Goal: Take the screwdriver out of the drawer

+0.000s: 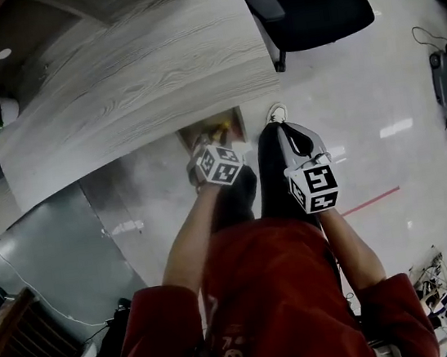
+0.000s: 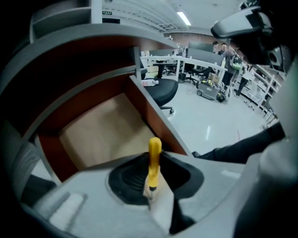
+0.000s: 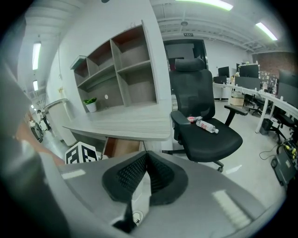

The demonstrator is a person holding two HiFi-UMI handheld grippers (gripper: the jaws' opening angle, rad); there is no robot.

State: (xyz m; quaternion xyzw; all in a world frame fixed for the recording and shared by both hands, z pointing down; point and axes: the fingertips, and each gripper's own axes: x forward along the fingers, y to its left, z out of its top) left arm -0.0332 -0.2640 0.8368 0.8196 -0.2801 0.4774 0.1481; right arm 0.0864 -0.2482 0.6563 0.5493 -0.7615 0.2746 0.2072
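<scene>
A screwdriver with a yellow handle [image 2: 154, 160] stands upright between the jaws of my left gripper [image 2: 152, 173], which is shut on it just above the open drawer [image 2: 104, 130]. The drawer's pale wooden bottom shows bare below it. In the head view the left gripper [image 1: 209, 147] hangs over the drawer [image 1: 232, 119] under the desk edge. My right gripper [image 1: 290, 133] is beside it on the right, over the floor. In the right gripper view its black pads [image 3: 132, 174] meet, and the right gripper [image 3: 146, 160] holds nothing.
The grey wood-grain desk [image 1: 135, 79] juts over the drawer. A black office chair [image 3: 205, 130] with a plastic bottle [image 3: 206, 125] on its seat stands to the right. A shelf unit [image 3: 121, 69] rises behind the desk. The person's white shoe [image 1: 277, 112] is near the drawer.
</scene>
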